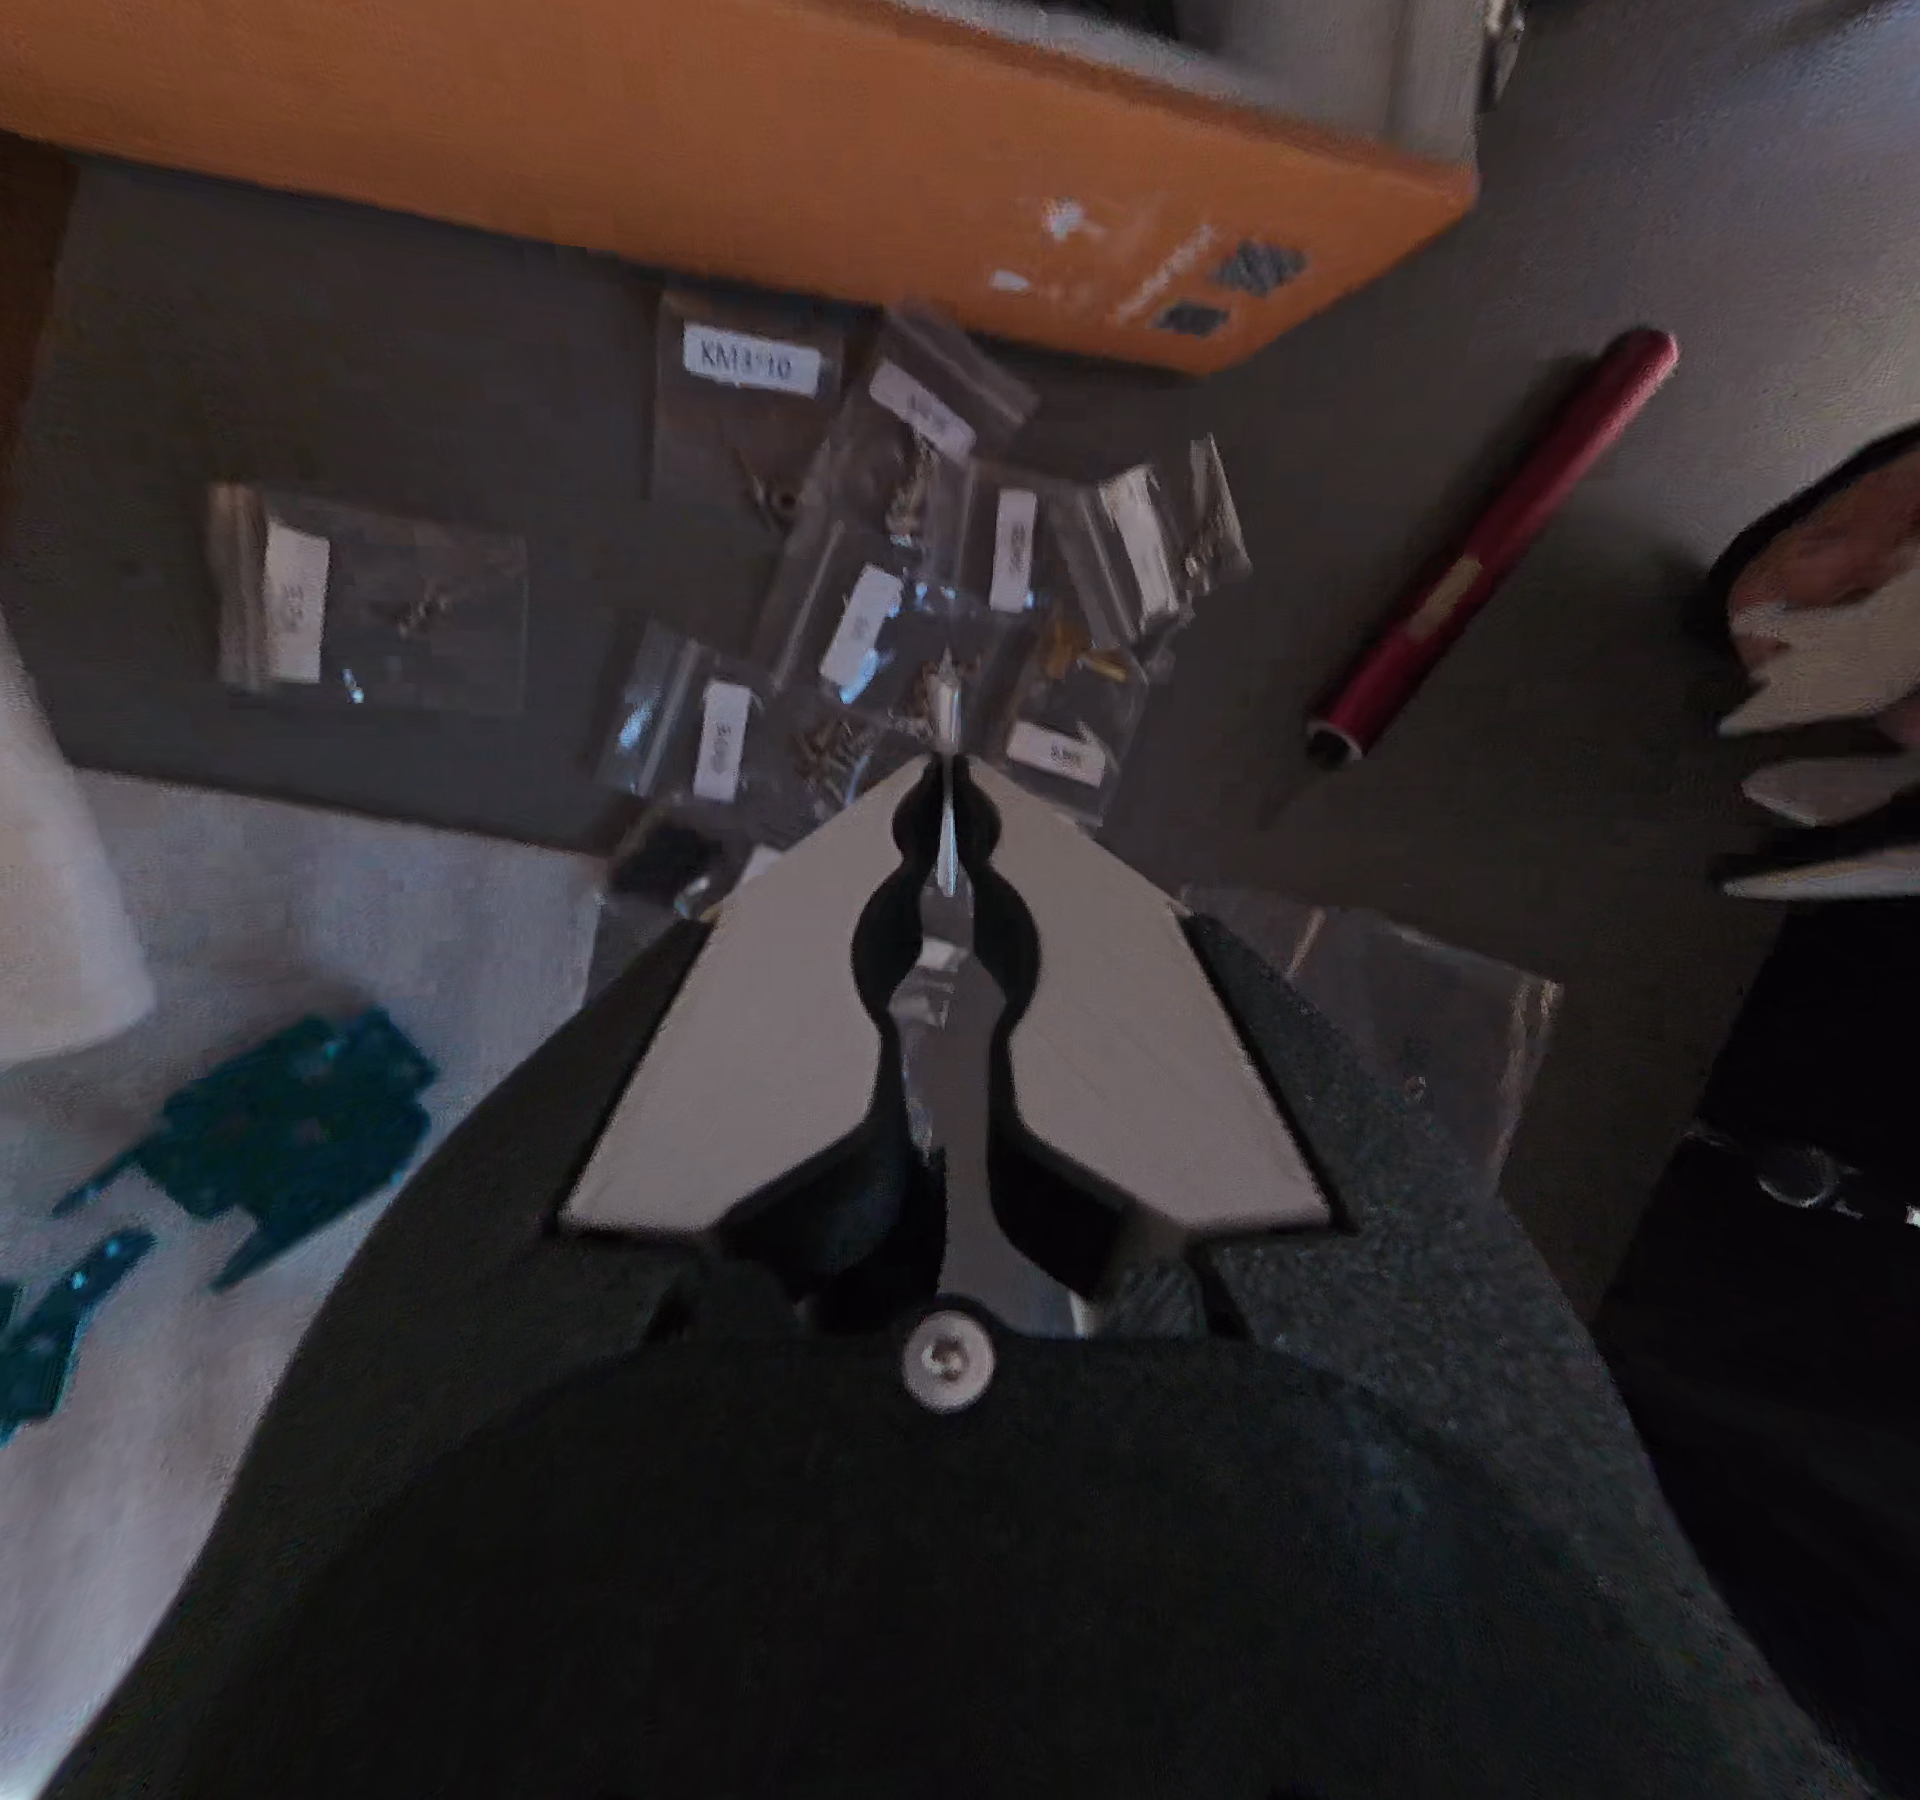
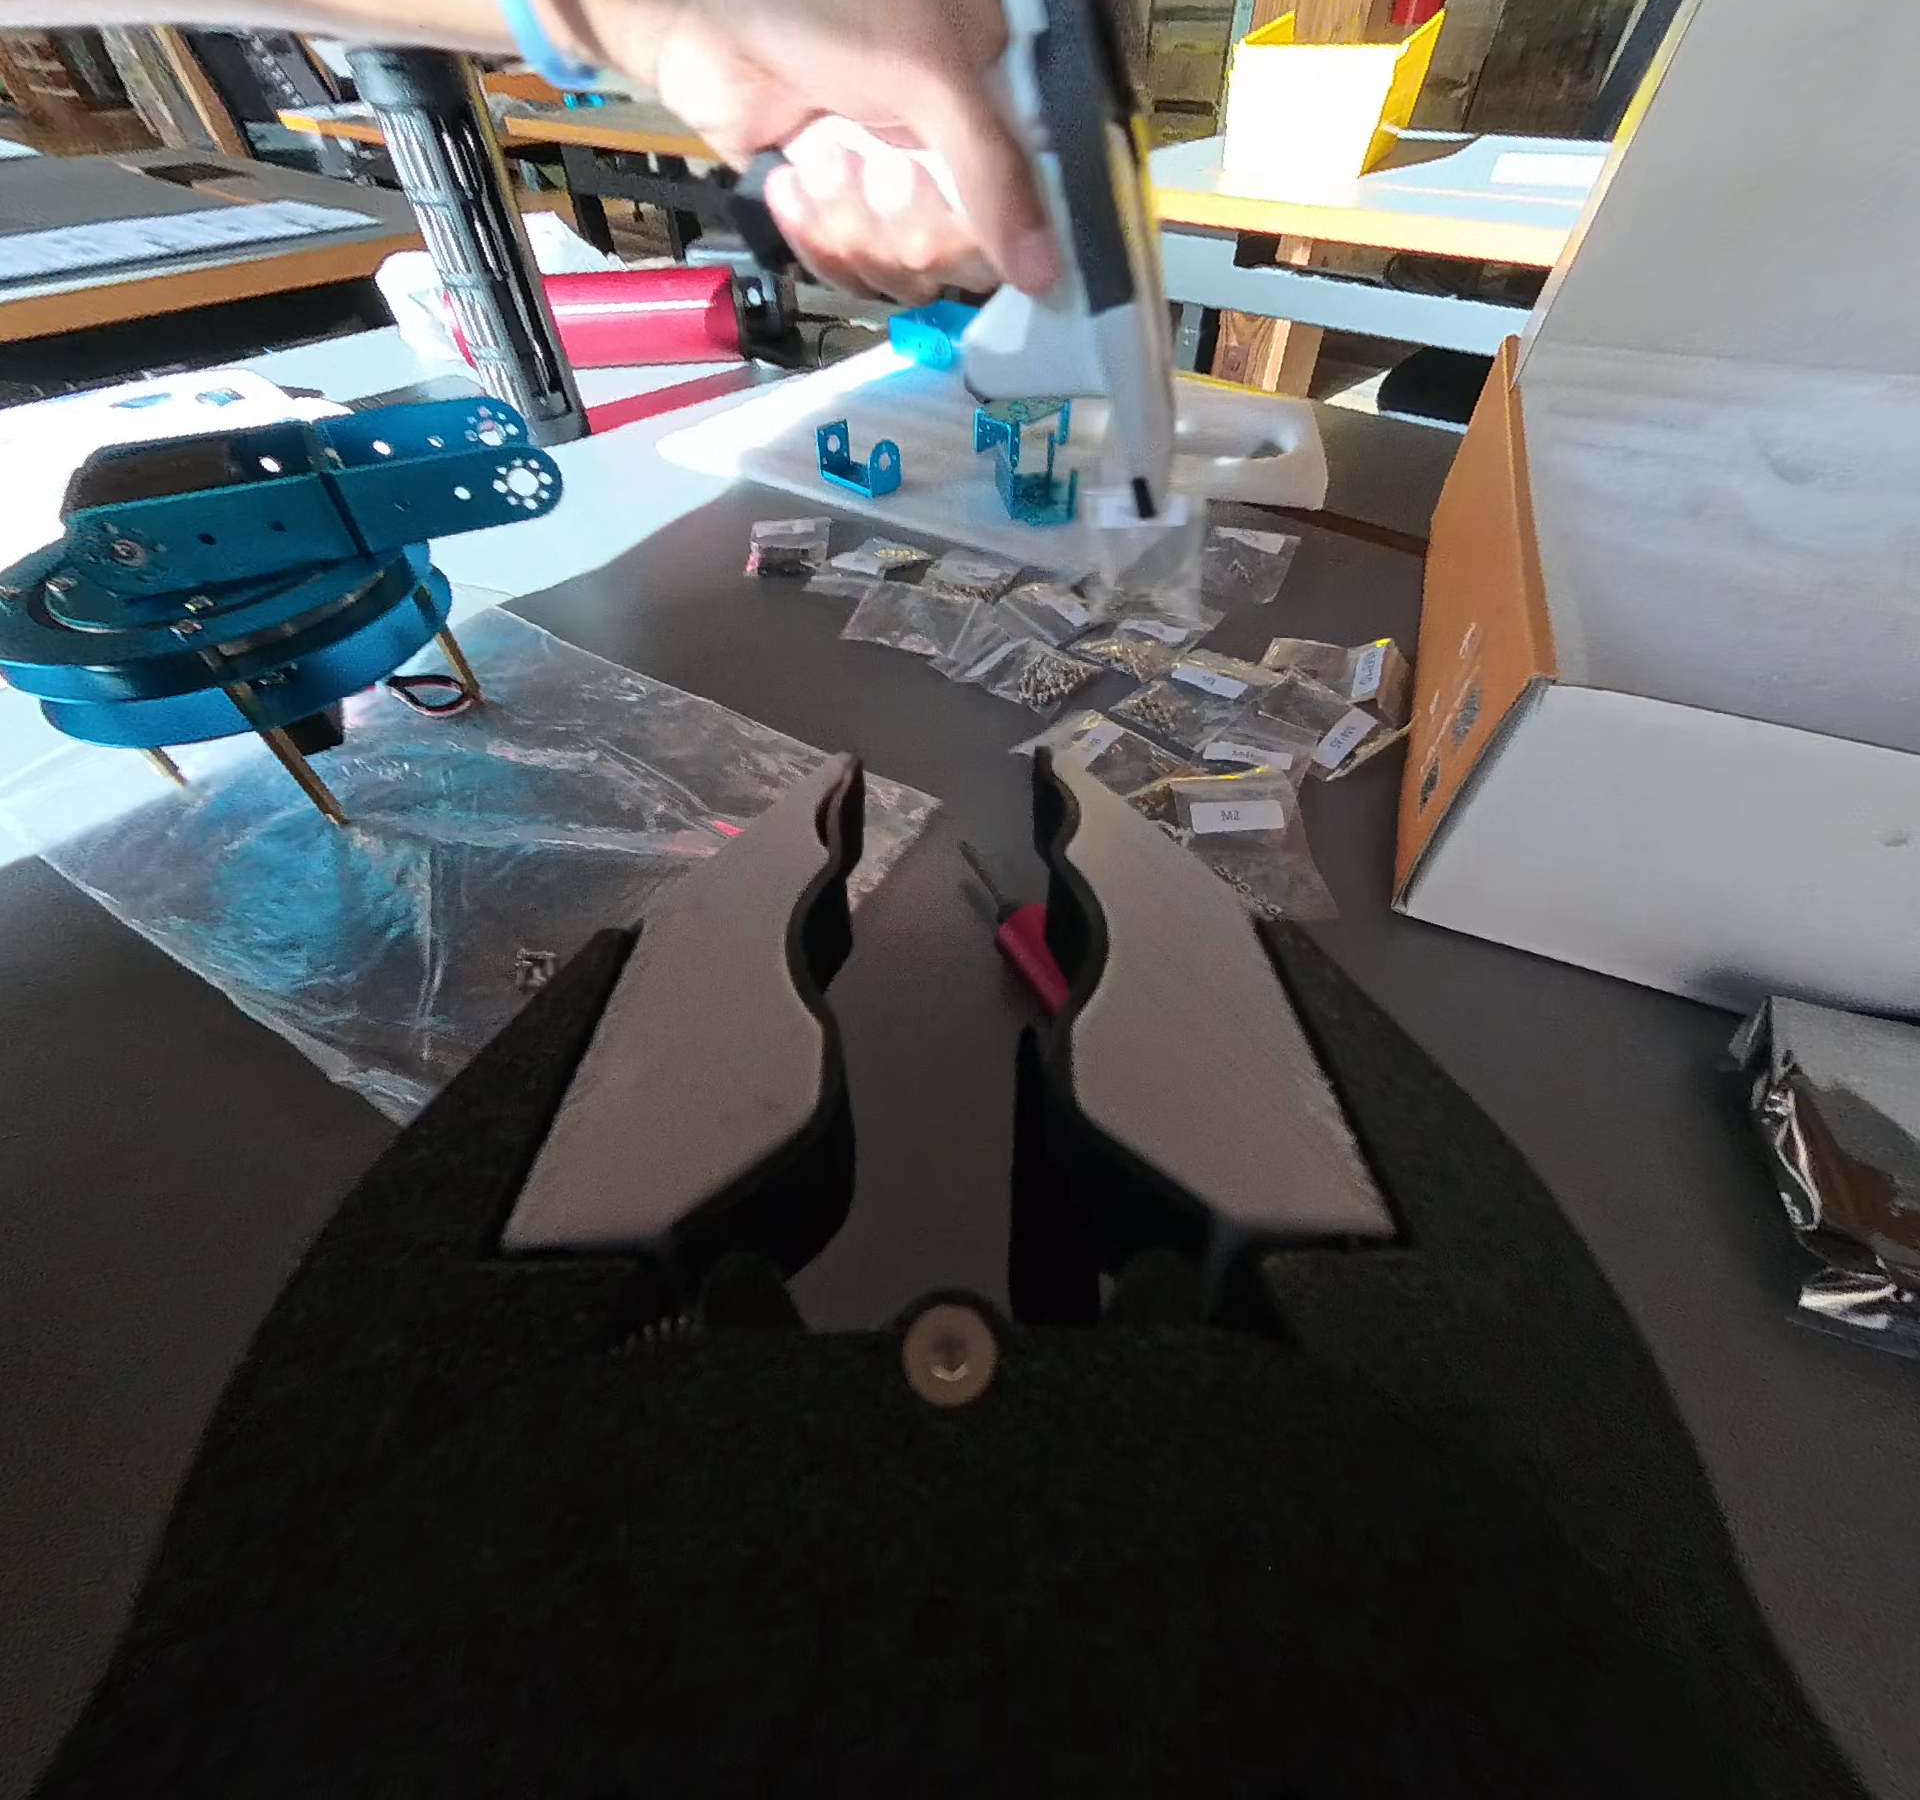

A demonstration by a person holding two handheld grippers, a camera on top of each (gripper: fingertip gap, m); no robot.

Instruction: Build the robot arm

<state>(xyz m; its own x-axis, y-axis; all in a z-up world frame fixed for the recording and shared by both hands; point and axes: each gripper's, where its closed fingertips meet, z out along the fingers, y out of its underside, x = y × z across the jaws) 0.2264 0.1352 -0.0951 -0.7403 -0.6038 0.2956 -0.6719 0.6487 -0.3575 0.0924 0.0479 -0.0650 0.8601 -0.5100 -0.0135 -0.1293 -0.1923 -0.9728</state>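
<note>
My left gripper (image 1: 943,763) is shut on the edge of a small clear bag (image 1: 947,841) and holds it above a pile of small labelled hardware bags (image 1: 914,587) on the dark table. In the right wrist view a hand holds that left gripper (image 2: 1132,503), with the clear bag (image 2: 1158,555) hanging from its tips over the pile of bags (image 2: 1091,649). My right gripper (image 2: 948,774) is open and empty, low over the table. A red screwdriver (image 2: 1029,955) lies under it, close to its right finger. The screwdriver (image 1: 1496,545) also shows in the left wrist view.
An orange-and-white box (image 2: 1662,607) stands at the right, beside the bags. A blue round metal assembly (image 2: 239,566) stands at the left on a large clear plastic sheet (image 2: 468,815). Blue brackets (image 2: 862,462) sit on a white foam tray (image 2: 1278,462) behind. A foil packet (image 2: 1839,1148) lies far right. Left tips to right tips: about 15 cm.
</note>
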